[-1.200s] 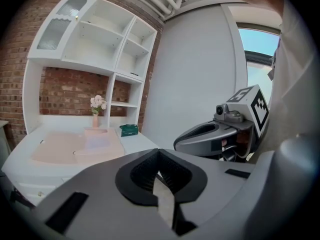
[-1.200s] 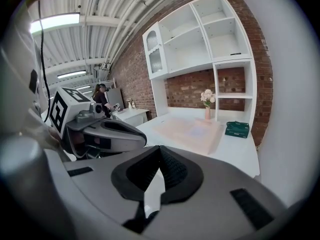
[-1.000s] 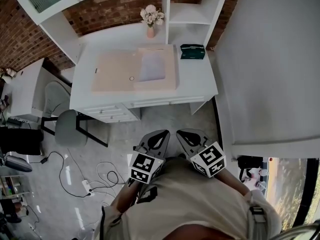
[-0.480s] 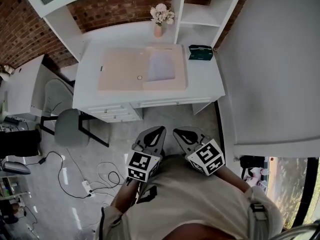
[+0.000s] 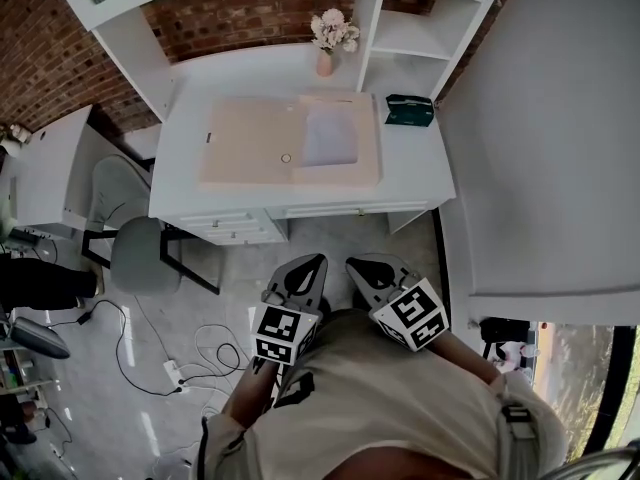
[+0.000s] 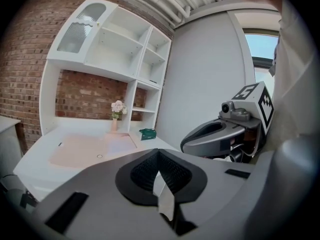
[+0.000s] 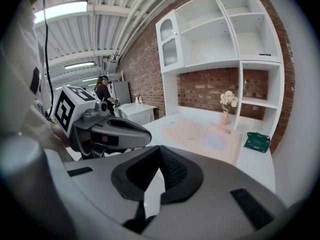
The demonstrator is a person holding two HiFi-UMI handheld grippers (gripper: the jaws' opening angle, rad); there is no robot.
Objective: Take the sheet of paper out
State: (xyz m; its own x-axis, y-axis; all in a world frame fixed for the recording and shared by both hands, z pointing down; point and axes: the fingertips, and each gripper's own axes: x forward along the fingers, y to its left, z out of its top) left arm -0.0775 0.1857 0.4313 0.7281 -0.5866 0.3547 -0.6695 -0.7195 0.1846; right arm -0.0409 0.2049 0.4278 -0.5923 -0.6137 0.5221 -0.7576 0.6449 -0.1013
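Desk (image 5: 412, 173): a white desk stood against a brick wall, with drawers along its front.
Shelves (image 5: 405, 33): white open shelves rose from the desk's back right corner.
Chair (image 5: 140, 256): a grey chair sat on the floor off the desk's left front corner.
Cables (image 5: 200, 353): loose cables lay on the floor, well out from the desk's left end.
Folder (image 5: 245, 148): a beige folder lay open and flat across the middle of the desk.
Left gripper (image 5: 318, 260): it was held over the floor in front of the desk, well apart from it and pointing toward it, with its jaws pressed together on nothing.
Right gripper (image 5: 352, 262): it was equally short of the desk, on the side nearer the desk's right end, with its jaws likewise together and empty.
Sheet of paper (image 5: 330, 138): a pale sheet showed in the folder's right half, right of the desk's centre, with neither gripper near it.
Green box (image 5: 409, 110): it sat near the desk's right edge, toward the back.
Vase (image 5: 326, 63): a pink vase of pale flowers stood at the desk's back edge.
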